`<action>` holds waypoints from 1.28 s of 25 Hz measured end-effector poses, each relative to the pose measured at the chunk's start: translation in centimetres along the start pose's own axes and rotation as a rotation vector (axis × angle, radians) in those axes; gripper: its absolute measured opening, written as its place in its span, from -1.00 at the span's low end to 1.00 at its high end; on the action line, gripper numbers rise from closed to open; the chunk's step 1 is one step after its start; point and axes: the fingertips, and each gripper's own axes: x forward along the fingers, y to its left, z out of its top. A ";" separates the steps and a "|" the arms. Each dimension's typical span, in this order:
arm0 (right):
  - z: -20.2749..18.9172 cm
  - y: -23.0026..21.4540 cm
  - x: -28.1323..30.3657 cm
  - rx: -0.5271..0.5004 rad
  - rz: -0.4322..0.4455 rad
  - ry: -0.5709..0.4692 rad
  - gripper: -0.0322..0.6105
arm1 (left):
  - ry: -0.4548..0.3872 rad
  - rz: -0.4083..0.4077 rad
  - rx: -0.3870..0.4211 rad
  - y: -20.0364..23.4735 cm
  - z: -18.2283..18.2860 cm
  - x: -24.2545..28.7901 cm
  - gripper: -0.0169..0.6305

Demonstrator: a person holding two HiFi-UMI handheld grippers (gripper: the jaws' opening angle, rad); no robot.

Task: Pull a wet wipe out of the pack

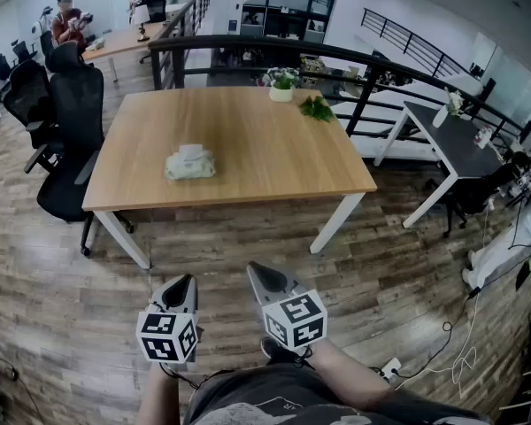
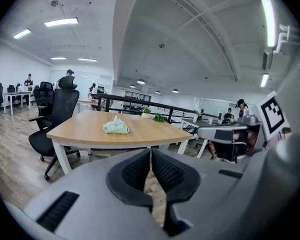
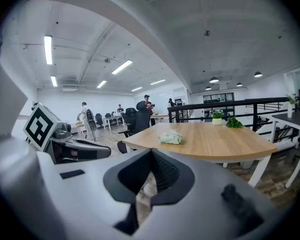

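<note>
Right now you are standing back from the light wooden bench with white legs (image 1: 274, 153), with both tools held low over the dark plank floor (image 1: 398, 246). Your left gripper (image 1: 188, 279) has its jaws together. In the left gripper view the ribbed black pads meet along a thin line, and nothing sits between them. Your right gripper (image 1: 254, 268) is the same, with its jaws closed on each other and empty. The two tools sit side by side, near each other but not touching, and both angle slightly downward toward the bench.

The soft pale green pack of wet wipes (image 1: 190, 164) lies flat on the left half of the bench, away from every edge. A white tuft of wipe (image 1: 190, 151) stands up from its top. The pack is well apart from both of your grippers, with the near edge of the bench and a stretch of floor between.

A small white pot holding a plant (image 1: 281, 88) sits at the far edge of the bench, and a loose green leafy sprig (image 1: 317, 109) lies just beside it. Both are well clear of the pack. A black office chair (image 1: 71, 140) stands against the left side of the bench.
</note>
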 end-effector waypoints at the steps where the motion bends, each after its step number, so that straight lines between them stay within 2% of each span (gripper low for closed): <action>1: -0.1 0.1 -0.1 -0.005 0.002 0.001 -0.82 | 0.000 0.000 0.000 0.0 -0.1 -0.1 -0.87; 13: -1.0 1.6 -0.5 -0.022 -0.005 0.016 -0.82 | -0.016 -0.008 -0.022 0.4 -1.0 -1.7 -0.87; 21: -1.0 2.2 -1.4 0.002 -0.074 -0.028 -0.82 | -0.041 -0.027 -0.019 0.8 -0.7 -3.1 -0.87; 27: -1.7 2.8 -2.0 0.036 -0.081 -0.035 -0.82 | -0.039 -0.063 -0.024 0.9 -1.6 -3.6 -0.87; 32: -1.5 1.7 -1.2 0.056 -0.096 -0.047 -0.82 | -0.025 -0.055 -0.026 1.8 -1.6 -2.6 -0.87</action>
